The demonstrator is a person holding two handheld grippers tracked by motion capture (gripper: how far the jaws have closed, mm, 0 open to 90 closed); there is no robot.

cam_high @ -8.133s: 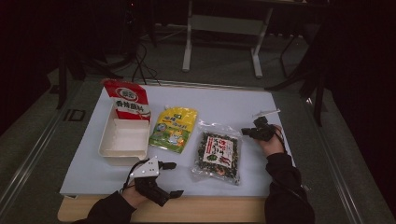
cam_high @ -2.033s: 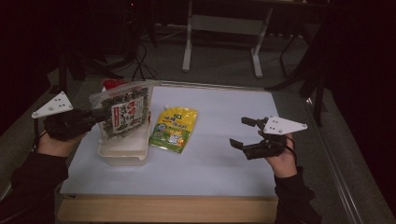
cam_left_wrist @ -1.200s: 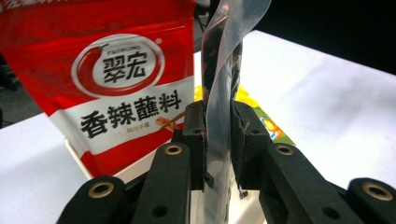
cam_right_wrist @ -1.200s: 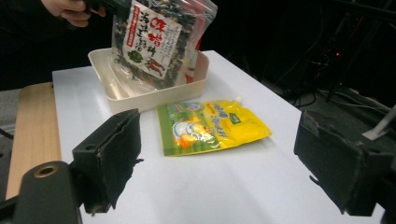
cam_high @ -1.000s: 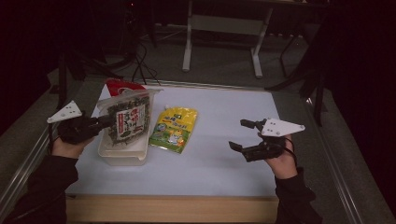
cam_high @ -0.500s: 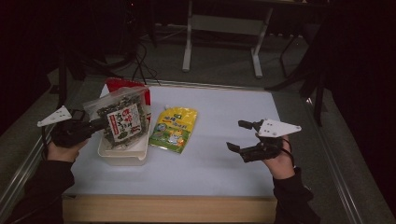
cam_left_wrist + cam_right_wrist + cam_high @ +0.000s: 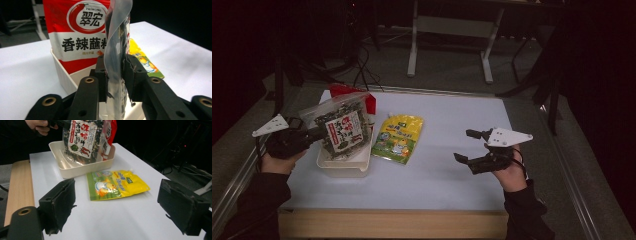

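My left gripper (image 7: 319,135) has carried the seaweed bag (image 7: 343,130) from the table's middle into the tray (image 7: 343,167), in front of the red pouch (image 7: 82,32). Its jaws have just been easing open, bag between them, so release is near. Right gripper (image 7: 474,147) gapes empty, well right of the tray.

Printed on the red and white bag (image 7: 77,32) standing in the tray: "CUIHONG" in small letters, below it "翠宏" inside a red chili ring, then large dark characters "香辣蘸", the line cut off by the clear bag. On the clear bag (image 7: 85,140): red characters "味增" on the white label, the rest unreadable. On the yellow pouch (image 7: 116,183): print too small to read.
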